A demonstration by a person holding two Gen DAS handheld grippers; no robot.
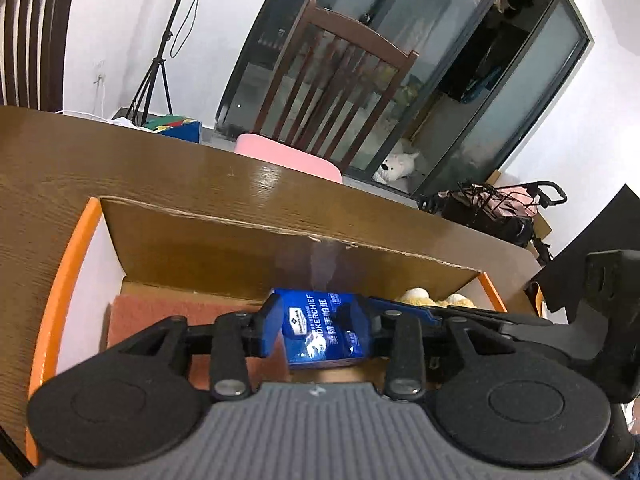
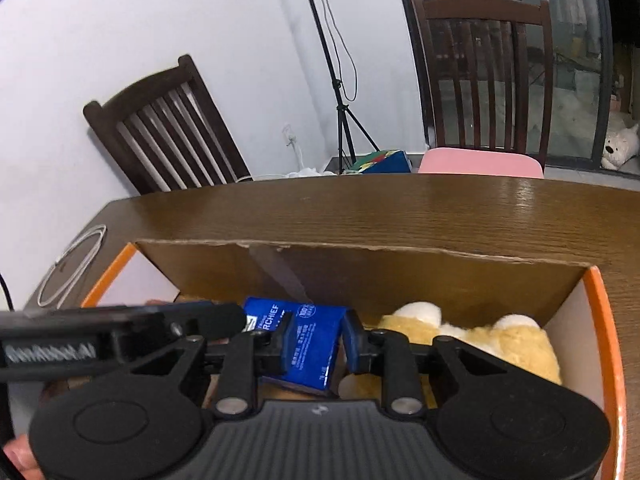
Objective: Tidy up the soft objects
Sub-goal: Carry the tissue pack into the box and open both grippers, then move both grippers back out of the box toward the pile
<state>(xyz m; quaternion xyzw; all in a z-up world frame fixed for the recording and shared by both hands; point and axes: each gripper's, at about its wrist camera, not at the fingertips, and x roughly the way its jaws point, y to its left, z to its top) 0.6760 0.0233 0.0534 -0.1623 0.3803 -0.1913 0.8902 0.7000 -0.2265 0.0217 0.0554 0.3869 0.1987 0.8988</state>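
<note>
- Two soft items already lie in the orange-rimmed cardboard box (image 2: pixel 600 320) on the brown wooden table (image 2: pixel 400 208): a fluffy yellow plush toy (image 2: pixel 512 344) at its right wall, a folded pink cloth (image 1: pixel 160 312) at its left.
- Between them hangs the blue plastic tissue pack (image 2: pixel 316 344), clenched by the right gripper (image 2: pixel 316 346); the left gripper (image 1: pixel 320 332) brackets it too, its grasp unclear.
- Remaining, seemingly: letting go.

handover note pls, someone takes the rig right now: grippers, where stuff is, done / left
Left gripper: over the box, tissue pack between its fingers; grip looks loose.
Right gripper: also has the tissue pack between its fingers, pads against it.
In the box: yellow plush on the right, reddish cloth on the left.
Left: set the pack down in the box, release both. No other soft items visible on the table.
</note>
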